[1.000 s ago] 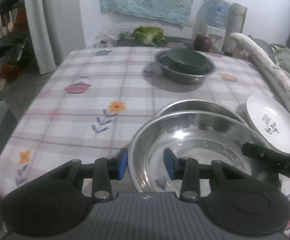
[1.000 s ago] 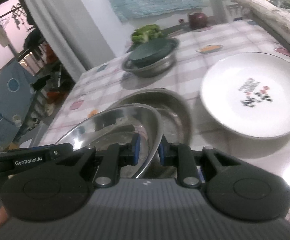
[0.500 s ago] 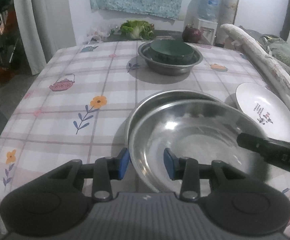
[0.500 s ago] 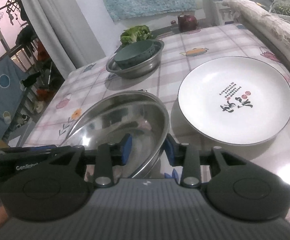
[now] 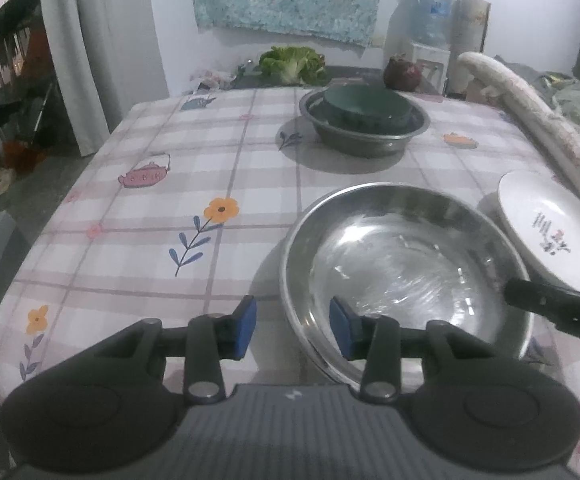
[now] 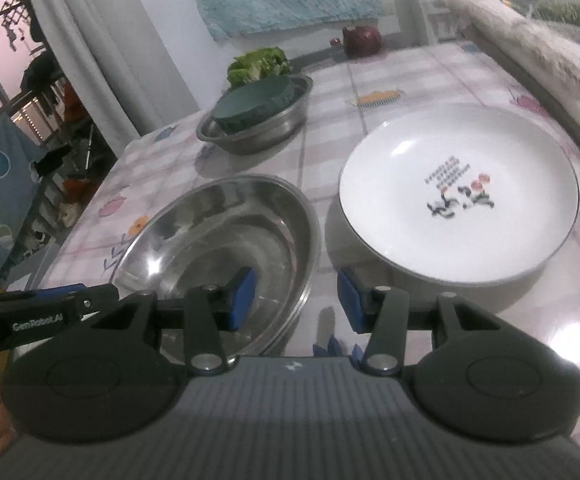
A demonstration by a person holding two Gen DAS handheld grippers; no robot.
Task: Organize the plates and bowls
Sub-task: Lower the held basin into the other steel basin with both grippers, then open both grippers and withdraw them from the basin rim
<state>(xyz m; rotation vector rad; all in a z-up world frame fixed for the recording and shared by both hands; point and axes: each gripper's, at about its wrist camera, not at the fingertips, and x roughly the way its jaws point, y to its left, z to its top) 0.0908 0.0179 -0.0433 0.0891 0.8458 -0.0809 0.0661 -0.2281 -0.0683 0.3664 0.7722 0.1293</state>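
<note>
My left gripper (image 5: 293, 328) straddles the near-left rim of the steel basin (image 5: 405, 268), pads apart from the metal; my right gripper (image 6: 295, 300) has just been opening and straddles its near-right rim, pads clear too. The basin sits nested in another on the checked tablecloth (image 5: 170, 168) (only a second rim edge shows). Right of it lies the white plate (image 6: 457, 196); at the far side, a green bowl (image 5: 367, 106) in a steel bowl (image 5: 363, 136).

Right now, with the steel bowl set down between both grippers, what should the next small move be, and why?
Probably back both grippers off the steel bowl. The left gripper and right gripper each straddle its rim with pads clear; the right has just been opening. The bowl looks nested, and the white plate waits.
</note>
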